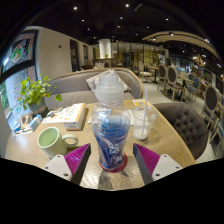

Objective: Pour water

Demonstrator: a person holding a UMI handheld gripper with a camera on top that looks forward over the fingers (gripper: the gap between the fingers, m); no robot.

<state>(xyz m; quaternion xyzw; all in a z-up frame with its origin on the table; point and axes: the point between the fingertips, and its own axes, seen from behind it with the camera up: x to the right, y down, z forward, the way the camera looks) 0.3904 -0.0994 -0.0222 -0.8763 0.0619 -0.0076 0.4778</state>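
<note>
The plastic bottle hides most of the glass behind it. The bottle's label is unreadable, and its base falls out of sight below the pads.

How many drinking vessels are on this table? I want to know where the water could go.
2. A green cup sits left of the claw, beside the books. A clear glass stands just right of the water bottle the claw grips. Others may be hidden behind the bottle.

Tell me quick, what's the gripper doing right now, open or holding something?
Gripper: shut on the water bottle, both pink-padded fingers pressing its lower sides, bottle upright above the table.
</note>
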